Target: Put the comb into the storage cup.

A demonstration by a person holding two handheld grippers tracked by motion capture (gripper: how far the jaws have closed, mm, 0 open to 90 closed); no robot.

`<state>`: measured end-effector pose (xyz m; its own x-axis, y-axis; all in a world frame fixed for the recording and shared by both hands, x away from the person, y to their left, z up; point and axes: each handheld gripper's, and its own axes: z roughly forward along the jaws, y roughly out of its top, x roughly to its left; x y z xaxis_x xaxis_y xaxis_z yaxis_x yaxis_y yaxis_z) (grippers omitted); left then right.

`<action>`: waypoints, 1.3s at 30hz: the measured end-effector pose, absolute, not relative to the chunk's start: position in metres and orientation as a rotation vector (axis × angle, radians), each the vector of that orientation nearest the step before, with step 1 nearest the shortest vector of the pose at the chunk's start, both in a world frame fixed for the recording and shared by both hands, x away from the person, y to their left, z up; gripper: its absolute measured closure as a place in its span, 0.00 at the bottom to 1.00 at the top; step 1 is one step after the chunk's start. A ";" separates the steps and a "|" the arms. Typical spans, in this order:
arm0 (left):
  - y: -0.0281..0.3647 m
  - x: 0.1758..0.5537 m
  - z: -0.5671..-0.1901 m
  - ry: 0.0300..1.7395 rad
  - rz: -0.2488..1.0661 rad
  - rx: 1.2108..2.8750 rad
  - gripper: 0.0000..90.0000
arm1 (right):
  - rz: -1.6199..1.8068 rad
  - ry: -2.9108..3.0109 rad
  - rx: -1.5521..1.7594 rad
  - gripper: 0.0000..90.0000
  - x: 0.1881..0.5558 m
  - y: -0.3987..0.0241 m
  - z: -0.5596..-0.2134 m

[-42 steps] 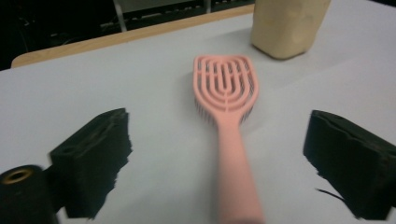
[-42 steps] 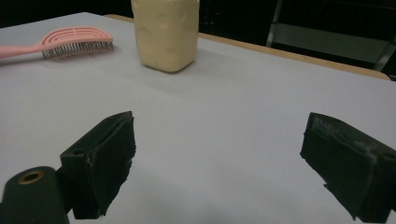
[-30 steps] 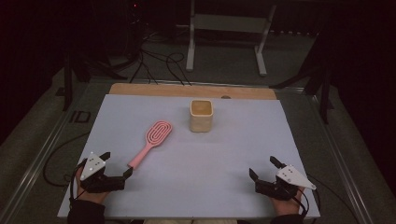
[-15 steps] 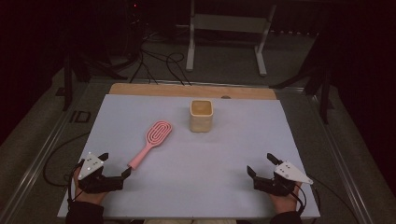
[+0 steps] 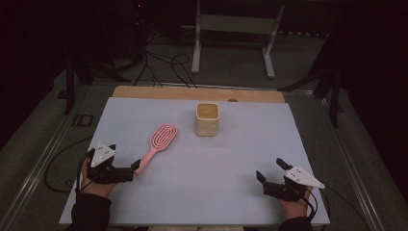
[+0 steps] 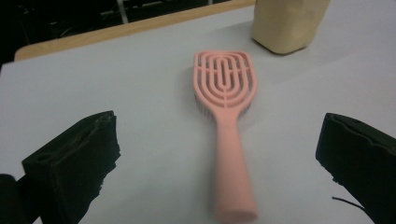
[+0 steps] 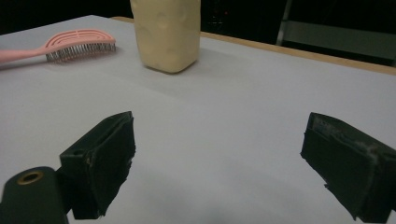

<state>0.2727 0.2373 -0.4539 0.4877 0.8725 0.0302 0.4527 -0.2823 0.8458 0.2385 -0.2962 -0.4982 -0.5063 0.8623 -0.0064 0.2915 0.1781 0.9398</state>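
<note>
Pink hairbrush (image 5: 158, 144) flat on the pale surface (image 5: 231, 159), handle toward the left gripper (image 5: 134, 167) with jaws spread, probably for an easy pinch; cream cup (image 5: 207, 119) upright beyond; right gripper (image 5: 269, 174) idle, jaws spread, well apart.

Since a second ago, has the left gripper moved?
Yes. In the high view the left gripper has crept forward along the table toward the pink brush; its jaws, open, now flank the handle end, where a gap showed before. The brush has stayed beside the cream cup.
</note>
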 end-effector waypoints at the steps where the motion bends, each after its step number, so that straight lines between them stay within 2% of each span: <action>1: 0.237 0.273 -0.454 1.100 0.644 1.910 0.00 | 1.327 1.901 1.083 0.11 0.239 -0.296 -0.498; 8: 0.216 0.302 -0.447 1.142 0.595 2.088 0.00 | 1.307 1.904 1.061 0.11 0.231 -0.289 -0.497; 32: 0.189 0.355 -0.465 1.254 0.462 2.299 0.00 | 1.294 1.904 1.065 0.11 0.232 -0.290 -0.498; 39: 0.183 0.365 -0.475 1.302 0.402 2.353 0.03 | 1.295 1.902 1.066 0.11 0.232 -0.290 -0.497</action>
